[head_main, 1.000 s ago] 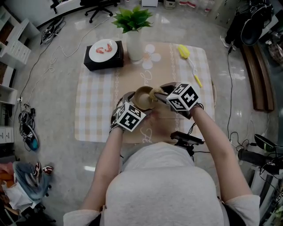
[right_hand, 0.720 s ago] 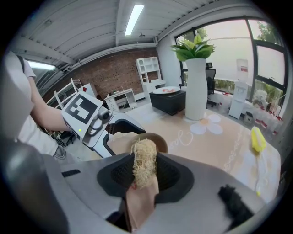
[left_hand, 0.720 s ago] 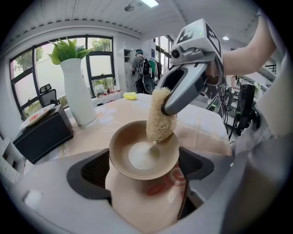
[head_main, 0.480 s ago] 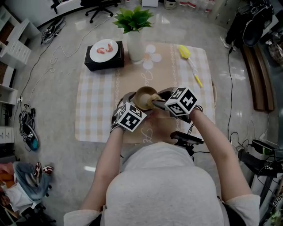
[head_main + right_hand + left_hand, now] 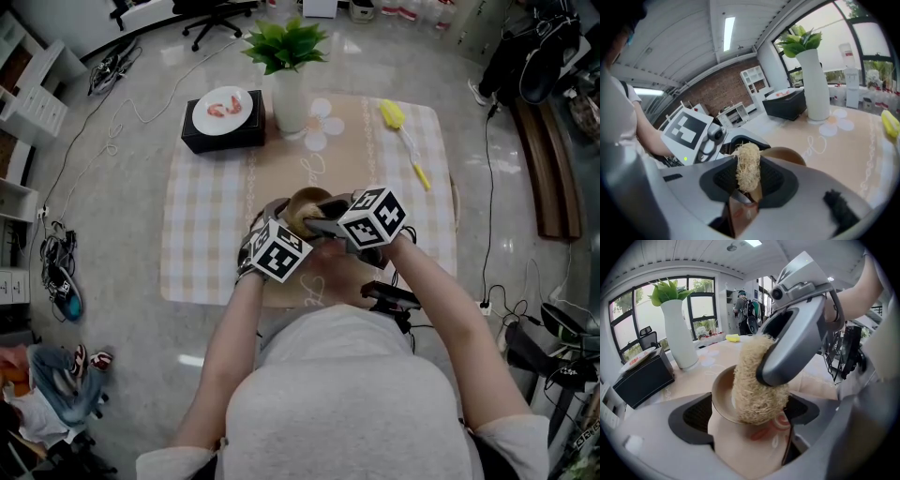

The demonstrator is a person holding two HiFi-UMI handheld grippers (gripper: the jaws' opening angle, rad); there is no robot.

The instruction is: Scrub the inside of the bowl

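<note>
Two things sit at the far left of the worktop (image 5: 441, 187) - a black box (image 5: 225, 131) and, on top of it, a white plate (image 5: 225, 103) with something red on it. Just to the right of the box stands a tall white vase (image 5: 289, 94) with green leaves. A pale checked cloth (image 5: 202, 216) covers most of the worktop. Nearer the person, over the middle of the cloth, the left gripper (image 5: 281, 225) holds the bowl (image 5: 723, 397). Its jaws are clamped on the bowl, one on each side. The bowl is light brown inside and paler outside, with a red mark on the outside. It is tipped so that its open side faces away from the left gripper and toward the right one. A rough, straw-coloured scrubber (image 5: 752, 385) is pushed into the open side of the bowl and touches the inside. The scrubber is thick and covers a big part of the bowl's mouth. The right gripper (image 5: 326, 225) comes in from the right, and its jaws are squeezed tight on the scrubber, as the right gripper view shows. The two grippers are very close together, almost touching - their marker cubes sit side by side above the person's arms. Far to the right and further back, a yellow brush (image 5: 403, 136) with a long thin handle lies flat on the cloth, well apart from the bowl.
</note>
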